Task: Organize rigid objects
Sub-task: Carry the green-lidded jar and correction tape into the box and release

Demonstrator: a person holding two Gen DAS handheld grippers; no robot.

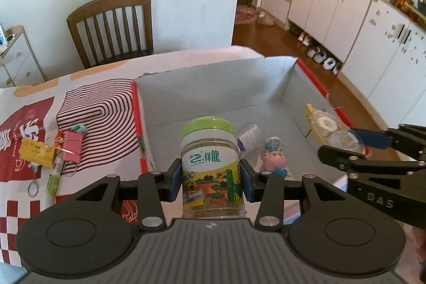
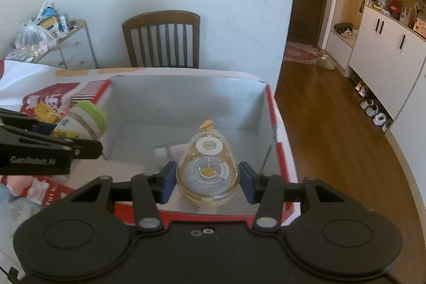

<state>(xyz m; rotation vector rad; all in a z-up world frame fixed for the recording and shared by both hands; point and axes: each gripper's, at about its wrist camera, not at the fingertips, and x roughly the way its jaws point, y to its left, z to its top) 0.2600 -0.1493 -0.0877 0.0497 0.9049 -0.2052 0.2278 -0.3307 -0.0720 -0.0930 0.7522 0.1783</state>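
Observation:
My left gripper (image 1: pixel 211 177) is shut on a clear jar with a green lid (image 1: pixel 210 164), held upright over the near left part of the open cardboard box (image 1: pixel 213 87). My right gripper (image 2: pixel 207 178) is shut on a clear correction-tape dispenser (image 2: pixel 207 167), held above the box's right side; it also shows in the left wrist view (image 1: pixel 330 127). The jar shows in the right wrist view (image 2: pixel 85 121) at the left. Inside the box lie a pink figurine (image 1: pixel 274 157) and a small white bottle (image 1: pixel 249 137).
On the patterned tablecloth (image 1: pixel 101 103) left of the box lie a pink binder clip (image 1: pixel 72 145), a yellow tag (image 1: pixel 37 156), a key ring and a green tube. A wooden chair (image 1: pixel 111 25) stands behind the table. Floor and cabinets lie to the right.

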